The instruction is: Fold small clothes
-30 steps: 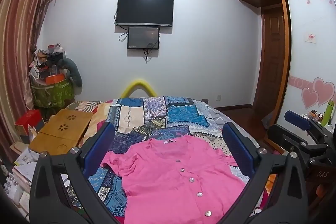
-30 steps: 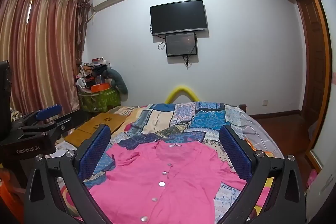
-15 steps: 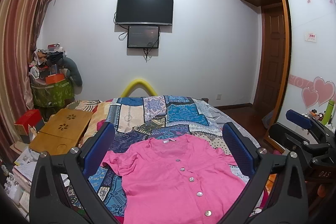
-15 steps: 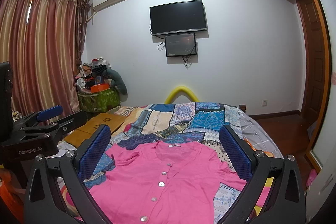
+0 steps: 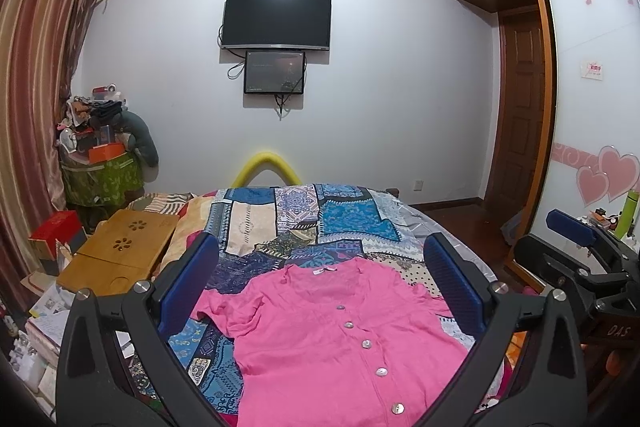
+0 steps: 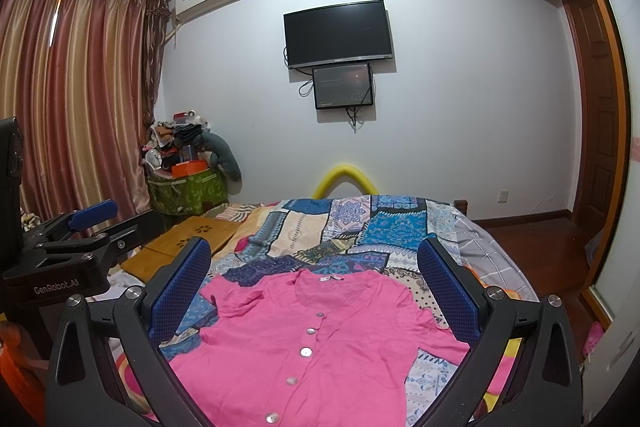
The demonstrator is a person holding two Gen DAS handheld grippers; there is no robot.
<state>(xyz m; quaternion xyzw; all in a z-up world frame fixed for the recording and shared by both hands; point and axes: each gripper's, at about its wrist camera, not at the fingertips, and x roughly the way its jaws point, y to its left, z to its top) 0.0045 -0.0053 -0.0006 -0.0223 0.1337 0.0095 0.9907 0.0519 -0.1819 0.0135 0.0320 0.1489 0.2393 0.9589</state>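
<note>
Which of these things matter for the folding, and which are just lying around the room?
For the job:
pink shirt, spread flat on the patchwork bedspread
left gripper, open
right gripper, open

Just lying about:
wooden lap table
red box
yellow foam tube
television

1 pink shirt [image 5: 320,327], 2 screens [image 5: 276,21], 2 grippers [image 5: 320,279].

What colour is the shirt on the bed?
Bright pink shirt with pale buttons; clearest in the right wrist view.

"GenRobot.AI" on left claw [image 6: 94,213], "DAS" on right claw [image 5: 572,233]
</note>
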